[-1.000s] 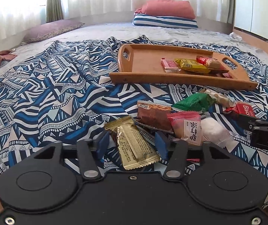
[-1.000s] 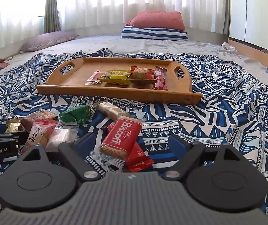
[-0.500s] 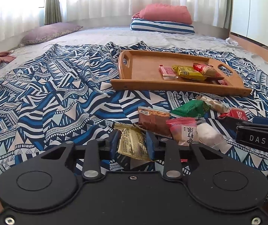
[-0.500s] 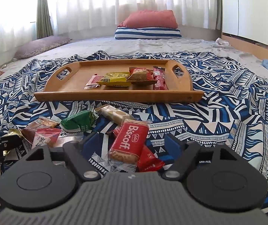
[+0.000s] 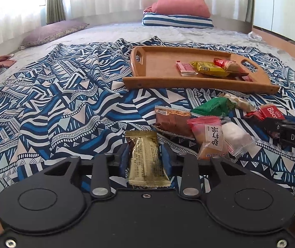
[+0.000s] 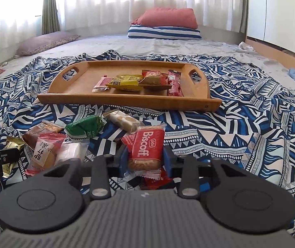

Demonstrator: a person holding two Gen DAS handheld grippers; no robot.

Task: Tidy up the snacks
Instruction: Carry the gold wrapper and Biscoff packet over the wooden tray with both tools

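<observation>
My left gripper (image 5: 145, 161) is shut on a gold snack packet (image 5: 145, 157), held a little above the blue patterned cloth. My right gripper (image 6: 145, 161) is shut on a red Biscoff packet (image 6: 147, 146). A wooden tray (image 5: 157, 80) lies beyond, also in the right wrist view (image 6: 77, 98), holding several packets, among them a yellow one (image 6: 124, 81). Loose snacks lie between the grippers: a green packet (image 6: 84, 127), a brown packet (image 5: 172, 121), a pink packet (image 5: 209, 136) and a white packet (image 5: 236, 137).
The patterned cloth (image 5: 54, 107) covers a bed. Pillows (image 6: 164, 25) sit at the far end, another pillow (image 5: 52, 32) at the far left. A wooden bed edge and white cabinets (image 6: 277, 10) stand at the right. The right gripper's body (image 5: 290, 134) shows at right.
Both grippers closed from open: the left onto the gold packet, the right onto the Biscoff packet. Both packets have lifted slightly off the cloth.
</observation>
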